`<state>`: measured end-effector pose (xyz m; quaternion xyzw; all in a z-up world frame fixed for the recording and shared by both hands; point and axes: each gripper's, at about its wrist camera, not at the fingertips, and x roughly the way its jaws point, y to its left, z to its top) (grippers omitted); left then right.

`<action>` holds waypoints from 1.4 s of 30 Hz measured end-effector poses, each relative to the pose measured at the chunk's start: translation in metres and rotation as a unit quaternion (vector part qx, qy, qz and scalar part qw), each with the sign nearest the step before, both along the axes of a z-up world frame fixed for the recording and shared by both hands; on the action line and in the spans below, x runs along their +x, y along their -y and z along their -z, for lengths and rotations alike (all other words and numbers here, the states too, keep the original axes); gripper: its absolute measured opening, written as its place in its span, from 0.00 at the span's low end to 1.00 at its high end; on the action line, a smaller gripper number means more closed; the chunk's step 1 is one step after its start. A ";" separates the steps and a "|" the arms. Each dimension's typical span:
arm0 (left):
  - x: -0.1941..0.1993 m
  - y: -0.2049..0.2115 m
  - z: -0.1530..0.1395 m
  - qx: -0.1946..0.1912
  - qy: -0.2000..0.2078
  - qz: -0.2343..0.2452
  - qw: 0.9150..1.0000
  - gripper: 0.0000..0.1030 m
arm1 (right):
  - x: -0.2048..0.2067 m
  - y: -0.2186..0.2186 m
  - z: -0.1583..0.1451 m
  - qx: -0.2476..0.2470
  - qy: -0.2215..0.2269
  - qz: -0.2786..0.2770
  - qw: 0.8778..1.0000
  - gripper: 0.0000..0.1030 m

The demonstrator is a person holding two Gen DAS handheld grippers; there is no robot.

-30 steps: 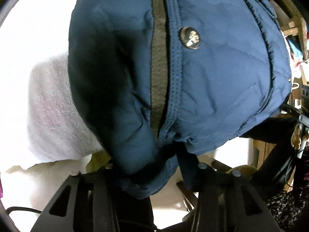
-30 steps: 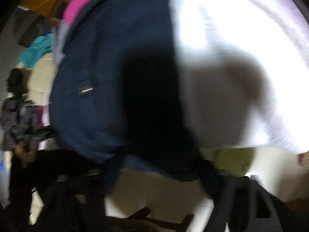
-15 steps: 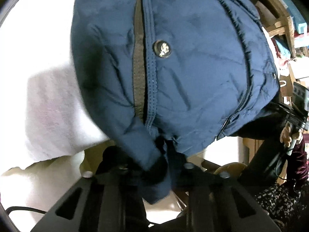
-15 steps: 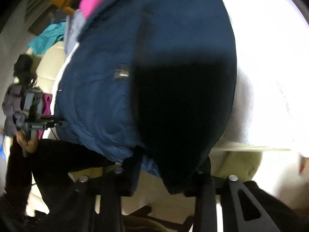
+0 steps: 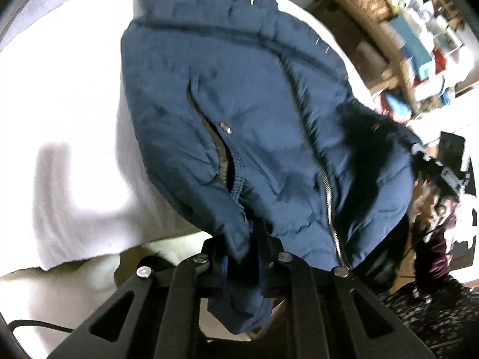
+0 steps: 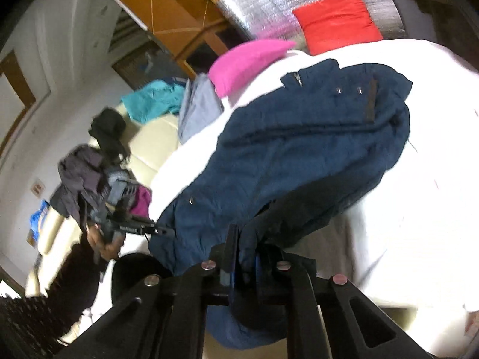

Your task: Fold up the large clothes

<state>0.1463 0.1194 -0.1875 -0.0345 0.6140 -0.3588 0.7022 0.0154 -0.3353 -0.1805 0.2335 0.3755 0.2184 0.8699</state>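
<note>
Left wrist view: our left gripper (image 5: 242, 257) has its fingers closing on the hem of the navy puffer jacket (image 5: 254, 125), fabric bunched between them near the pocket slit. Zip (image 5: 327, 197) runs up to the collar, so we're looking at the front side. Right wrist view: right gripper (image 6: 244, 264) fingers are clamped tight on another bit of the same hem. Jacket lies mostly on the white bed cover (image 6: 419, 209), collar end far from us, near edge raised off the bed. We judge both hem corners are pinched so the bottom edge stays spread & straight, ready to carry toward the collar for a fold. Pink cushion (image 6: 248, 62) + red cushion (image 6: 338, 21) sit beyond, w/ other clothes well apart.
</note>
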 end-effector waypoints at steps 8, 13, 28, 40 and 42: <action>0.033 -0.026 -0.054 -0.083 0.021 -0.051 0.995 0.13 | 0.027 0.024 -0.037 0.071 0.046 0.060 0.995 0.10; 0.072 -0.036 -0.090 -0.137 0.039 -0.110 0.984 0.13 | 0.064 0.055 -0.051 0.115 0.064 0.119 0.984 0.10; 0.216 0.030 -0.058 -0.211 0.094 -0.301 0.925 0.13 | 0.226 0.148 0.005 0.227 0.044 0.259 0.938 0.10; 0.303 0.058 -0.004 -0.181 0.066 -0.336 0.922 0.13 | 0.316 0.172 0.038 0.211 0.016 0.282 0.936 0.10; 0.311 0.059 0.000 -0.178 0.059 -0.335 0.923 0.13 | 0.320 0.172 0.040 0.213 0.013 0.286 0.934 0.11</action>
